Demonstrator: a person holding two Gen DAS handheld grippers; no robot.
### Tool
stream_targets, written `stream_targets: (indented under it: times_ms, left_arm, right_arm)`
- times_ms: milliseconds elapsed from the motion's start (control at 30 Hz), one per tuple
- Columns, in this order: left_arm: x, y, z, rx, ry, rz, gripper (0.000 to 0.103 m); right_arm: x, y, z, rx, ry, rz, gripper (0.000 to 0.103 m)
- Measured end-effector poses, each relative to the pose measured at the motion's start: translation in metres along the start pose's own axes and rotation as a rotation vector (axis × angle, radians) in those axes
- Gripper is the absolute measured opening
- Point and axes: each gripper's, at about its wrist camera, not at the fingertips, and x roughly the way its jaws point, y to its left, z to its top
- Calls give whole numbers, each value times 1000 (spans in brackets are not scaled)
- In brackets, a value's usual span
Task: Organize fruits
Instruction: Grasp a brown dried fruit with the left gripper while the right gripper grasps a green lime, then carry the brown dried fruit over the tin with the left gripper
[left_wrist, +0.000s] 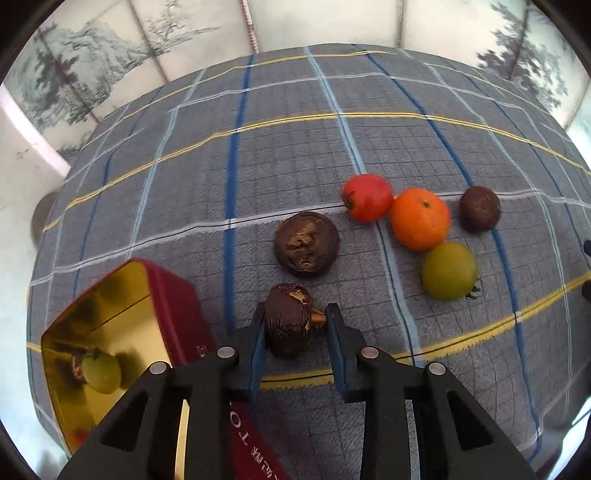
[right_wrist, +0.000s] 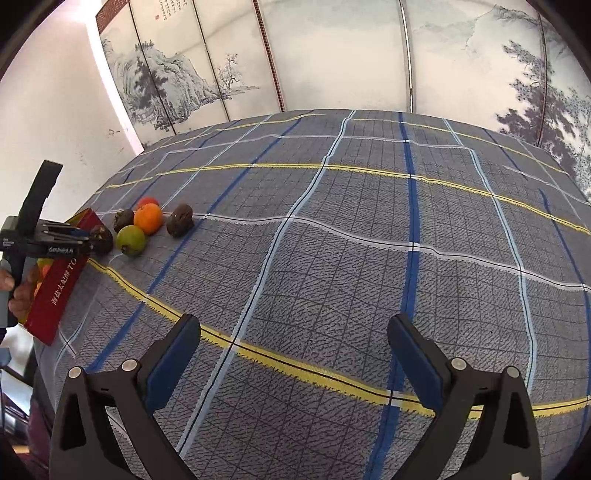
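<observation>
Left hand-held gripper (left_wrist: 295, 325) has its blue pads drawn in on a dark brown fruit (left_wrist: 290, 319) with flaking skin and a short stub, one pad on each side, the fruit low over the plaid cloth of the desk (left_wrist: 295, 147) just beside the red tin (left_wrist: 177, 306). So the step in hand is the pick — one more fruit being taken for the tin, whose gold inside already holds a green fruit (left_wrist: 100, 371). Next, by my reckoning, comes a lift clear of the cloth and a short swing to the left over the tin's open mouth, then a release low enough that the fruit does not bounce out; the stub sits against the right pad, so the hold may be a little uneven. Waiting on the desk are another brown fruit (left_wrist: 306, 243), a red tomato (left_wrist: 367, 197), an orange (left_wrist: 420, 218), a small dark fruit (left_wrist: 479, 208) and a green one (left_wrist: 448, 271), clustered near each other. Tilted steeply downward, this tool looks almost onto the fruit. Right hand-held gripper (right_wrist: 293, 354) hangs well apart from the cluster with its jaws spread wide and nothing between them — only bare cloth — angled down less steeply, while a hand (right_wrist: 20, 291) shows at the far edge of its view.
</observation>
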Motion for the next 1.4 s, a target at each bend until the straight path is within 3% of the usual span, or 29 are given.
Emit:
stream_targets:
  times_ms: [100,267,433,567,700,867,1033,1100,1400]
  left_arm:
    - [-14,3,-7,-83,-18,-51,30]
    - [-69,-13,-35,-116,-126,-114,31]
    - [-105,-15,-62,-147,-171,-158,31]
    - [-123,-12,-83,-177,-193,-164,31]
    - [-140,-3,-103,-197,-218,-148,31]
    - [-150,5,-119,-210,-225,-132,31]
    - [-152,11,-127,-223,-232,-128,31]
    - [-151,14,-129,-228,-233,-126,31]
    - [-151,38,-145,-307,-255,-82,31]
  right_arm:
    - [1,0,0,0,4,-1,101]
    - [-3,10,1,-27,-20,12,100]
    - [-2,71,25,-99,-24,277,91]
    - [18,116,44,-163,5,374,76]
    - [52,148,51,-212,51,354,70]
    - [79,161,56,-205,82,331,66]
    - [102,170,59,-236,125,280,41]
    - [103,173,60,-255,117,259,33]
    - [56,172,23,-247,78,315,32]
